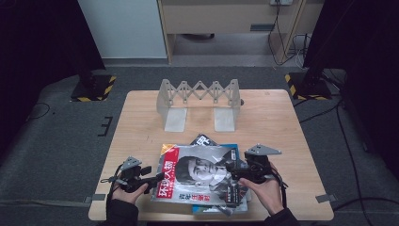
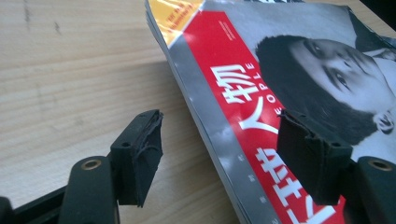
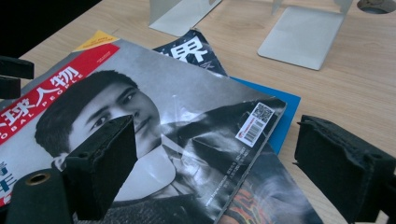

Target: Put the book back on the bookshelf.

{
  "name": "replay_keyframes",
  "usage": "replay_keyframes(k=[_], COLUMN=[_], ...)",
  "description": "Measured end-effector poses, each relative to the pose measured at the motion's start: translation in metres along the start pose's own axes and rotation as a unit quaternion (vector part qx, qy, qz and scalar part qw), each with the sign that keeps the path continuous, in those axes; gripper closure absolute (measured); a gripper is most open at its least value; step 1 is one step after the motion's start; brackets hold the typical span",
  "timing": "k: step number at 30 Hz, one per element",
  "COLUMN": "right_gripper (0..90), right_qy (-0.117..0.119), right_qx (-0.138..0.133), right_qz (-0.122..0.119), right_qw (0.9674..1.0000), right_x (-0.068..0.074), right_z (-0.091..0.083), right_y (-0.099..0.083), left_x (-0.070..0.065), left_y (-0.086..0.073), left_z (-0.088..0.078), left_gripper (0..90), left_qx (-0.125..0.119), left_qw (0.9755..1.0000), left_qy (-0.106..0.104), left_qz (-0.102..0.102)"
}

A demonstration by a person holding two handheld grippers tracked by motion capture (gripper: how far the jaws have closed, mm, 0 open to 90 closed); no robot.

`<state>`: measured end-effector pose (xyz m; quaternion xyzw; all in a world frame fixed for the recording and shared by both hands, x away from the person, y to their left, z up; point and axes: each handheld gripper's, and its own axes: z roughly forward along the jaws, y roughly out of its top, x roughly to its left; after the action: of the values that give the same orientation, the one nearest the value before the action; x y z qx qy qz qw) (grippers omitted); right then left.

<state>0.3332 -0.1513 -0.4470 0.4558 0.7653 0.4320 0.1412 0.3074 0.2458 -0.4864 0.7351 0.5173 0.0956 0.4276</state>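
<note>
Between left fingers (image 2: pixel 142 154), magazine (image 2: pixel 261 93) spine

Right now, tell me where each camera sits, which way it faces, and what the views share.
High view: above the person's side, looking forward and down on the table, the bookend rack and both hands.
Left gripper view: on the left tool, facing along its open jaws at the top magazine's spine edge.
Right gripper view: on the right tool, looking across the cover towards the rack's feet, jaws open.
Shared: all three show the red-banded top magazine.
</note>
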Motion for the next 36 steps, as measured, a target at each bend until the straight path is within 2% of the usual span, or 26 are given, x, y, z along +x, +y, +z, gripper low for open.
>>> replay_keyframes(k=[12, 19, 25, 31, 34, 36], right_gripper=[13.3, 13.4, 13.3, 13.4, 13.4, 13.4], right_qy=[0.009, 0.013, 0.011, 0.008, 0.009, 0.008], right_qx=[0.028, 0.041, 0.049, 0.048, 0.049, 0.048], right_qz=[-0.016, -0.017, -0.023, -0.023, -0.023, -0.026], right_qw=[0.9994, 0.9989, 0.9985, 0.9985, 0.9985, 0.9985], right_x=[0.011, 0.013, 0.014, 0.015, 0.014, 0.014], right_z=[0.014, 0.02, 0.025, 0.025, 0.024, 0.023], right_y=[-0.015, -0.022, -0.027, -0.03, -0.03, -0.031], left_x=[-0.006, -0.008, -0.01, -0.01, -0.008, -0.007], left_y=[-0.007, -0.008, -0.009, -0.01, -0.01, -0.012], left_z=[0.004, 0.008, 0.011, 0.01, 0.007, 0.006], left_gripper=[30.4, 29.3, 26.9, 26.2, 25.5, 24.8], left_qx=[0.029, 0.041, 0.052, 0.051, 0.046, 0.05], left_qw=[0.9993, 0.9984, 0.9971, 0.9971, 0.9979, 0.9973], left_qy=[-0.022, -0.038, -0.054, -0.057, -0.046, -0.051], left_qz=[-0.002, -0.002, -0.011, -0.007, -0.006, -0.014])
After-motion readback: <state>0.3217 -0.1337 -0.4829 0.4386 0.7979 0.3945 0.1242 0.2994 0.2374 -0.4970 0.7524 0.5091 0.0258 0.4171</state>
